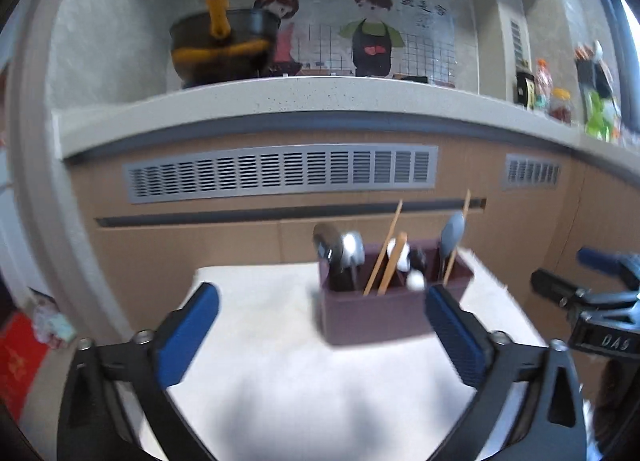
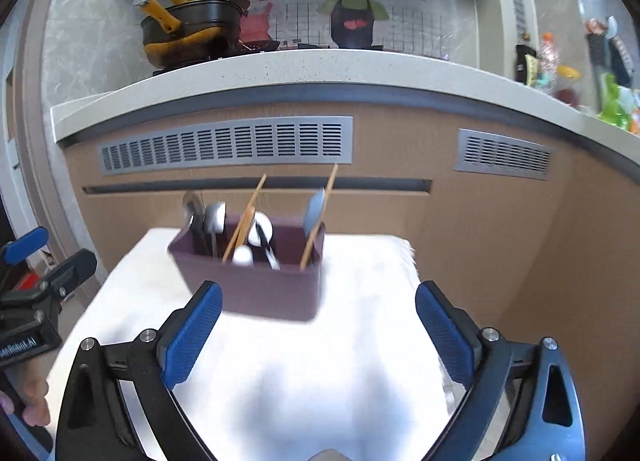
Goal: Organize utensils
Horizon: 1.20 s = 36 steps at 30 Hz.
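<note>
left gripper (image 1: 322, 335): jaws wide apart, nothing held — blue pads lower centre of left view
right gripper (image 2: 318, 335): jaws wide apart too, empty; also seen at right edge of left view
utensil holder (image 1: 380, 313): maroon box with compartments, centre of both views, standing on the table, just past the fingertips, touching neither gripper
table (image 2: 360, 361): white cloth-like top, lower half of frame, bright glare
chopsticks (image 2: 244, 221): 4 wooden sticks — 2 in a middle slot, 2 at the right end, all leaning
metal spoons (image 2: 214, 217): 2 shiny ones, left compartment, bowls up
grey spoon (image 2: 314, 209): 1, right compartment beside the chopsticks
white spoons (image 2: 260, 233): 2 or so, middle slot, blurred — count unsure
counter (image 2: 280, 69): pale speckled stone ledge across upper half, brown cabinet fronts below
vents (image 2: 228, 145): 2 grey louvred grilles in the cabinet front
pots (image 2: 192, 33): 2 black, yellow handles, upper left on the counter
wall (image 2: 352, 9): tiled, 2 cartoon cook figures
bottles (image 2: 568, 77): cluster, upper right, blurred
</note>
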Motion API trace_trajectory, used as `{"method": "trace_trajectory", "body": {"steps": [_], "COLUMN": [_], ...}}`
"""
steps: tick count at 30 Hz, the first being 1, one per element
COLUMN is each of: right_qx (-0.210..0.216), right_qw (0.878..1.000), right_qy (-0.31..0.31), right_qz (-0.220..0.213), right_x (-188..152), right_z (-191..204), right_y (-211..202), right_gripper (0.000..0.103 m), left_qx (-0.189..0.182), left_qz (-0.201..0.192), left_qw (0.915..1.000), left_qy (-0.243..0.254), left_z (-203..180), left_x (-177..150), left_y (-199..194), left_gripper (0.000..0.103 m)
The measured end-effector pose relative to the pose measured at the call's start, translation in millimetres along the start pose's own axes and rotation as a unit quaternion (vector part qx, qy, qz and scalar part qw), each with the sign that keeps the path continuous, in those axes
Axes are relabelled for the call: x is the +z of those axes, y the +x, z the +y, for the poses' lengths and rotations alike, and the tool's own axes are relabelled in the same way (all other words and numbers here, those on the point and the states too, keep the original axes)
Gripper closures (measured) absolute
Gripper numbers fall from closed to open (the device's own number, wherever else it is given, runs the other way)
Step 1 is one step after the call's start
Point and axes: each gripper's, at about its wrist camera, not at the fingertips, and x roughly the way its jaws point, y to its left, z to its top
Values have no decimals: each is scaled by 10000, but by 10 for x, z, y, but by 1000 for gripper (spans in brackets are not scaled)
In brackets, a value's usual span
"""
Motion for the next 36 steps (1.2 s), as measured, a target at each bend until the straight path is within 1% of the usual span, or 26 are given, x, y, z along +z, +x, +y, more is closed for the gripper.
{"method": "trace_trajectory", "body": {"steps": [2,7,9,12,14,17,21,27,36], "right_qx": [-9,-261,-274,-357,-432,-469,-470,-481,-515], "right_qw": [10000,9996,9993,9990,9989,9988,9988,9988,9987], "right_qy": [54,127,249,254,191,128,133,68,57], "right_qz": [18,-16,11,39,55,77,24,13,7], "right_x": [-170,-517,-628,-721,-772,-806,-783,-772,-769], "right_z": [-18,-33,-66,-52,-36,-34,-46,-43,-65], "right_y": [-176,-491,-595,-679,-722,-749,-774,-768,-757], "right_gripper": [6,5,5,3,3,3,3,3,3], "left_qx": [133,178,235,140,21,-10,83,90,-20], "left_qz": [87,130,169,384,478,442,336,452,596], "left_qw": [9998,9998,9996,9991,9985,9983,9987,9987,9978], "left_qy": [127,-14,-36,-142,-269,-386,-375,-200,-301], "left_z": [-68,-173,-205,-230,-220,-186,-173,-216,-194], "left_x": [-196,-589,-710,-857,-885,-864,-816,-814,-819], "left_y": [-194,-608,-719,-844,-888,-975,-1039,-1015,-976], "left_gripper": [0,0,0,0,0,0,0,0,0]}}
